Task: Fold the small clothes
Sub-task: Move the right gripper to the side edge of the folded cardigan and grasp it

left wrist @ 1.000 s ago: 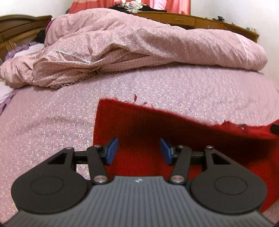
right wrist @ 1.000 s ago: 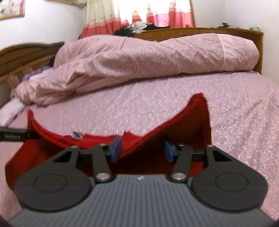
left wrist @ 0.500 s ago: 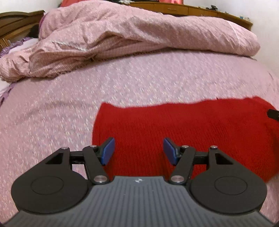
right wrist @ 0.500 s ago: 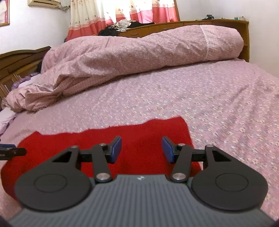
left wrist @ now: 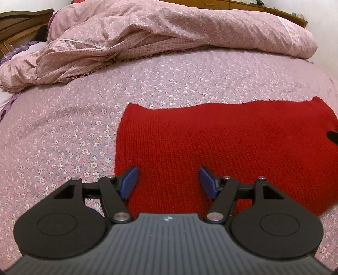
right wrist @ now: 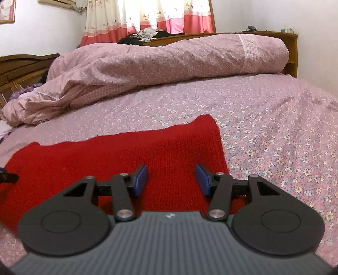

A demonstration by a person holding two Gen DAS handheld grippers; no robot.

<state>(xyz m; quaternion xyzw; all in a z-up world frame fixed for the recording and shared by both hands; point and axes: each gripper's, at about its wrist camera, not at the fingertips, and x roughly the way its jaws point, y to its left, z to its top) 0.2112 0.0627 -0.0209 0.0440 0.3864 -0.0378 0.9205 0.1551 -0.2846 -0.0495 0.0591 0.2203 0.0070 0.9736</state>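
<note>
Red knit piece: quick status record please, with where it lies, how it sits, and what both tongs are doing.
item: red knit garment
surface: floral pink bedsheet
lay: spread flat, far edge roughly straight
left tongs: opening, over garment's left end, nothing pinched
right tongs: open, over garment's right end, nothing pinched
behind: bunched pink duvet
fold: none visible from these views

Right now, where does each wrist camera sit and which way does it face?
Left wrist: above the red knit's left end, facing the quilt; shows the left gripper, jaws opening, nothing between.
Right wrist: above its right end, facing quilt and curtain; shows the right gripper, open.
Shared: knit, quilt, floral bedsheet.
</note>
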